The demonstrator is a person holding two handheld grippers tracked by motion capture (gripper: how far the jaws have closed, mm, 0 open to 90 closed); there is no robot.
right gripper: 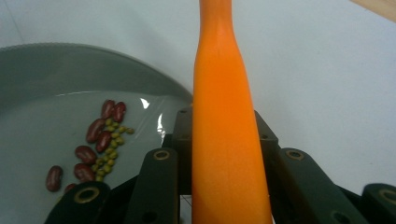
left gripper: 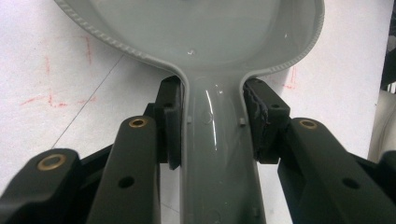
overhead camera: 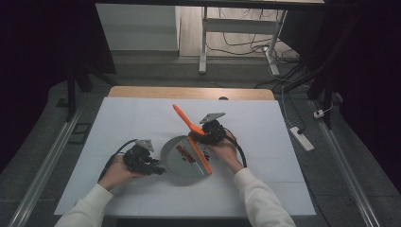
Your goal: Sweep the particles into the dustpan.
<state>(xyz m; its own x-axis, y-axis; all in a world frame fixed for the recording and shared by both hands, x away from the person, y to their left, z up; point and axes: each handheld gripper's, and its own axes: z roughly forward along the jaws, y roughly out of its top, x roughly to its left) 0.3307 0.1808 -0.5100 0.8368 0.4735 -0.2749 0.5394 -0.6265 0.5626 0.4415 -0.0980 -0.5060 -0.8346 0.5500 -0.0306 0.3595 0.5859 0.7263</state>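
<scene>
A round grey pan [overhead camera: 176, 165] lies on the white table sheet, holding red kidney beans [overhead camera: 185, 152] and small green beans [right gripper: 111, 154]. My left gripper [overhead camera: 157, 169] is at the pan's left side, shut on its grey handle [left gripper: 217, 154], with the bowl [left gripper: 201, 28] straight ahead. A long orange utensil [overhead camera: 196, 139] slants across the pan's right part, its far end pointing up and away. My right gripper [overhead camera: 209, 135] is shut on the orange handle [right gripper: 224, 116], beside the pan's rim [right gripper: 70, 51].
The white sheet [overhead camera: 142, 118] covers a wooden table whose far edge [overhead camera: 189, 92] shows. On the floor to the right lie a white power strip [overhead camera: 301, 138] and cables. A desk frame [overhead camera: 204, 42] stands beyond the table.
</scene>
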